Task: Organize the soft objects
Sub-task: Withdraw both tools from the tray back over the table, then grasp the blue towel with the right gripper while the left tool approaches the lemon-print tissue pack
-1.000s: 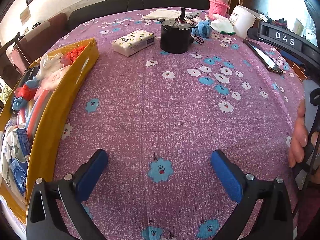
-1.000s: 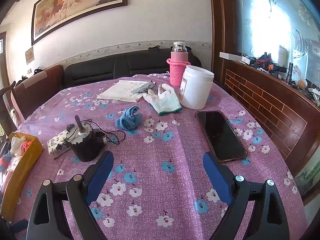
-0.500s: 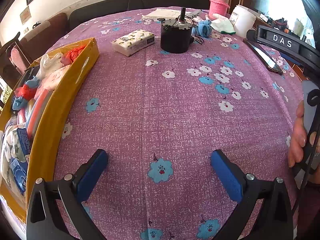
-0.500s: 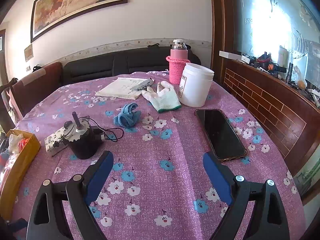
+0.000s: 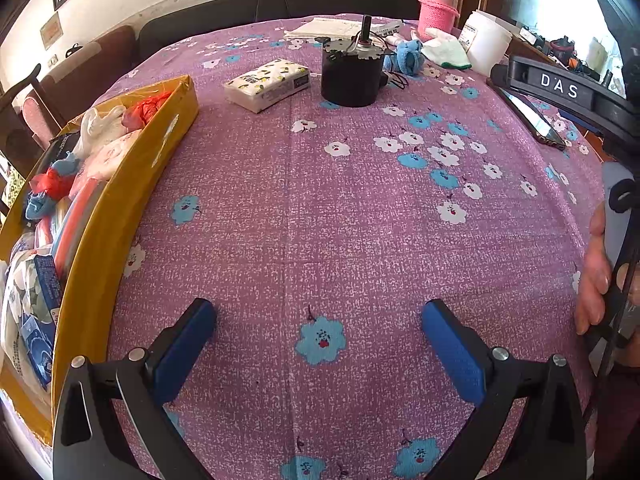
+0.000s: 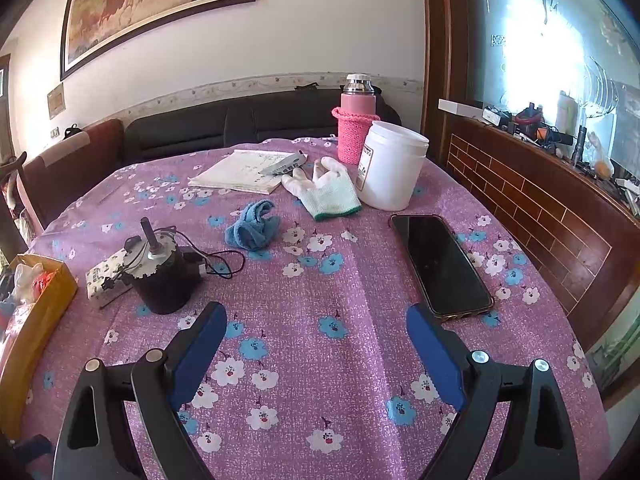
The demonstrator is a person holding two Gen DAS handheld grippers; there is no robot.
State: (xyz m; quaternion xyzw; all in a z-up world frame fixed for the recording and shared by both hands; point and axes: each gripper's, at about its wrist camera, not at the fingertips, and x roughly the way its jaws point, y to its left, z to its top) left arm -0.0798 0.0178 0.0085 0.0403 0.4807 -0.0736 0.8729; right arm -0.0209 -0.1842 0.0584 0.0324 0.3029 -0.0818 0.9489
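A yellow box point(image 5: 132, 184) at the table's left edge holds several soft items: bags, cloths, tissue packs. On the purple floral cloth lie a tissue pack point(image 5: 267, 85), a crumpled blue cloth point(image 6: 253, 230) and a white glove with green cuff point(image 6: 326, 190). My left gripper point(image 5: 318, 316) hovers open over bare cloth beside the box, nothing between its blue pads. My right gripper point(image 6: 316, 324) is open too, low over the cloth, short of the blue cloth and glove. The box shows at the left in the right wrist view point(image 6: 36, 320).
A black motor with wires point(image 6: 162, 276) stands beside the tissue pack. A phone point(image 6: 440, 264) lies at the right, a white tub point(image 6: 392, 170), a pink flask point(image 6: 354, 128) and papers point(image 6: 244, 170) at the back. A hand point(image 5: 596, 276) grips the right tool.
The right wrist view has shifted slightly, so the motor and blue cloth sit a little further right and lower in it. The left gripper has not moved.
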